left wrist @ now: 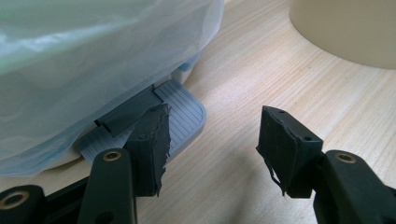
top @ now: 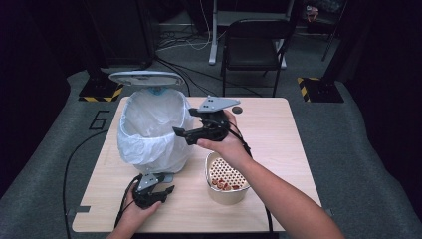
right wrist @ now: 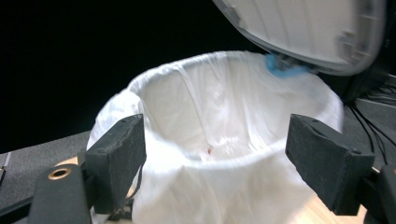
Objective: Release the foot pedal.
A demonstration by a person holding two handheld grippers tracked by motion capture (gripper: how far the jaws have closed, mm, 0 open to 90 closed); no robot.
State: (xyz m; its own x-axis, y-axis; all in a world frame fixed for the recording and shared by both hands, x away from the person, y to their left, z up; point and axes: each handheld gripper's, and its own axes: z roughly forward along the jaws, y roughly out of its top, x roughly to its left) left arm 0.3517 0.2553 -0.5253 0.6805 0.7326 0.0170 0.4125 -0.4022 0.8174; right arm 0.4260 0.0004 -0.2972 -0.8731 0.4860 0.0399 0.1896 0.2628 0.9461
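While lid stands up, right gripper (top: 180, 133) spread above bin (top: 152, 130), left gripper (left wrist: 212, 135) spread at pedal (left wrist: 184, 109).

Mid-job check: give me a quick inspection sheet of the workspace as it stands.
Surface: light wooden table, bare at right.
Job's things: pedal bin with white liner, lid up; grey pedal at its base; cream container with perforated insert and red bits inside.
Clutter: small dark round item near the far edge.
Grippers: left gripper open, low by the pedal; right gripper open, raised beside the bin mouth.
Cables: black cable off the table's left; more on the floor behind.
Surroundings: black chair, grey floor, dark backdrop.
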